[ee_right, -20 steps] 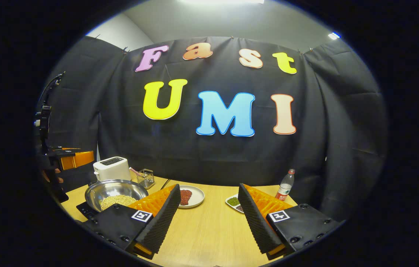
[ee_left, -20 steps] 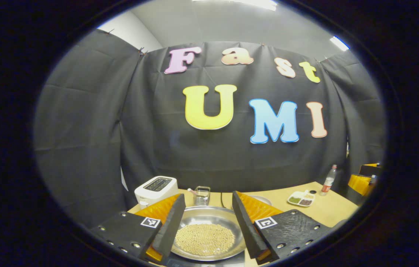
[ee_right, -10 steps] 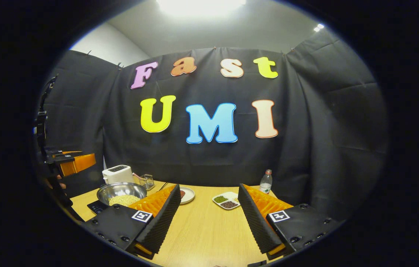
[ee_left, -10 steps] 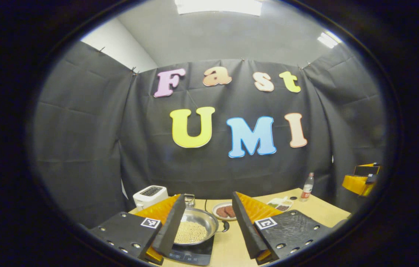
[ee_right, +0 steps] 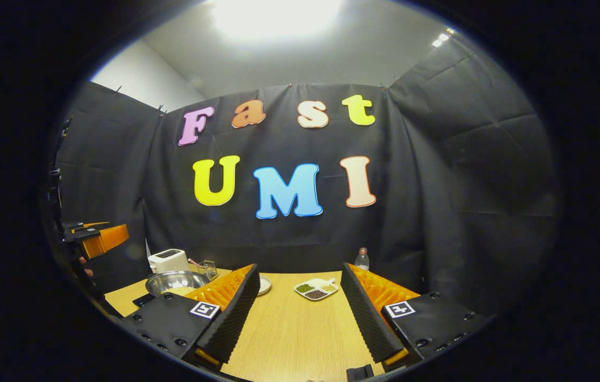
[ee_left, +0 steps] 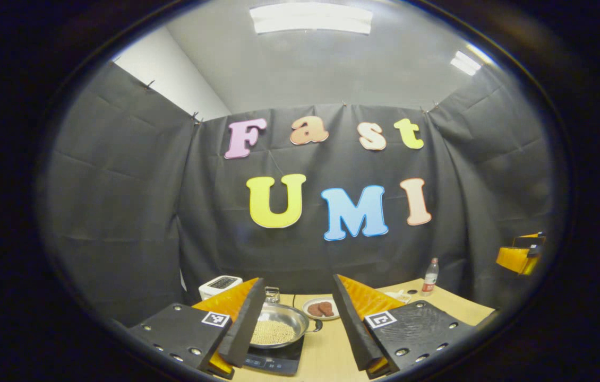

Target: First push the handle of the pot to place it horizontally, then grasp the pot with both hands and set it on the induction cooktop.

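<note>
Now the steel pot point(ee_left: 279, 328) of pale beans point(ee_left: 272, 332) sits on the induction cooktop point(ee_left: 273, 359). Both the left gripper point(ee_left: 294, 323) and right gripper point(ee_right: 300, 313) gape apart, holding nothing

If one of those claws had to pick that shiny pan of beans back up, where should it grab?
Probably the pan's thin raised rim, near its short dark handle on the right. The left claw could straddle it from above, one finger inside, one outside; the rounded body is too wide.
</note>
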`<state>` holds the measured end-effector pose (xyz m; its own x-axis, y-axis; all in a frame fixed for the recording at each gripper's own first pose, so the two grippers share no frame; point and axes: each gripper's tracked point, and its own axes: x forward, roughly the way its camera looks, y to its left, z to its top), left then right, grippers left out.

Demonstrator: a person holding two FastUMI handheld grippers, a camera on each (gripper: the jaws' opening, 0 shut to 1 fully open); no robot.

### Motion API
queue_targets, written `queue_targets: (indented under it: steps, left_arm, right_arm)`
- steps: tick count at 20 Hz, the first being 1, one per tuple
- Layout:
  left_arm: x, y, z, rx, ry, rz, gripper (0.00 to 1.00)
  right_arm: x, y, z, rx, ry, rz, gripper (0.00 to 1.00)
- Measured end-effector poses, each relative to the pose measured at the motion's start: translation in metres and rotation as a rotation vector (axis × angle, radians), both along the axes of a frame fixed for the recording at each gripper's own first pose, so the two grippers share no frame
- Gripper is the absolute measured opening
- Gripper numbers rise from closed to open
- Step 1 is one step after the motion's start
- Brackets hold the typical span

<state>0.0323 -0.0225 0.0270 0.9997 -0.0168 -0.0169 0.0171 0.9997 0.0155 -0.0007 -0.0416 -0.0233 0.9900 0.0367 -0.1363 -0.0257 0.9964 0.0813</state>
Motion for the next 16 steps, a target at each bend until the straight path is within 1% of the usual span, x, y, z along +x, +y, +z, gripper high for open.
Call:
queue_targets:
  steps: [1, 3, 4, 5, 6, 7, 8, 10, 11, 12, 13, 15, 16]
  left_arm:
    - [-0.008, 0.003, 0.001, 0.006, -0.001, -0.006, 0.74]
    - [-0.022, 0.014, 0.007, 0.013, -0.01, -0.011, 0.74]
    - [-0.03, 0.019, 0.01, 0.01, -0.01, -0.014, 0.77]
    - [-0.038, 0.022, 0.012, 0.003, -0.012, -0.016, 0.74]
    - [-0.046, 0.027, 0.014, -0.002, -0.014, -0.016, 0.77]
    - [-0.053, 0.032, 0.011, -0.006, -0.01, -0.014, 0.77]
    - [-0.059, 0.037, 0.01, -0.011, -0.007, -0.014, 0.73]
    - [-0.069, 0.046, 0.011, -0.015, -0.005, -0.007, 0.74]
    - [-0.074, 0.05, 0.01, -0.017, -0.003, -0.001, 0.77]
    - [-0.077, 0.053, 0.01, -0.02, -0.006, 0.0, 0.74]
    - [-0.079, 0.055, 0.012, -0.021, -0.008, 0.004, 0.74]
    - [-0.084, 0.059, 0.012, -0.023, -0.008, 0.005, 0.74]
    - [-0.086, 0.061, 0.011, -0.021, -0.006, 0.007, 0.73]
  right_arm:
    - [-0.007, 0.001, 0.003, -0.005, -0.007, -0.009, 0.97]
    - [-0.021, 0.002, 0.01, -0.02, -0.019, -0.026, 0.97]
    - [-0.028, 0.002, 0.014, -0.022, -0.027, -0.029, 0.94]
    - [-0.036, 0.006, 0.018, -0.022, -0.037, -0.031, 0.94]
    - [-0.043, 0.006, 0.021, -0.024, -0.045, -0.038, 0.94]
    - [-0.05, 0.006, 0.023, -0.028, -0.049, -0.045, 0.97]
    - [-0.055, 0.006, 0.027, -0.031, -0.056, -0.049, 0.97]
    - [-0.065, 0.006, 0.035, -0.043, -0.075, -0.062, 0.96]
    - [-0.069, 0.008, 0.037, -0.046, -0.081, -0.064, 0.96]
    - [-0.073, 0.009, 0.04, -0.046, -0.087, -0.064, 0.94]
    - [-0.076, 0.011, 0.041, -0.047, -0.089, -0.066, 0.96]
    - [-0.079, 0.013, 0.044, -0.048, -0.094, -0.069, 0.96]
    - [-0.081, 0.014, 0.046, -0.048, -0.098, -0.069, 0.94]
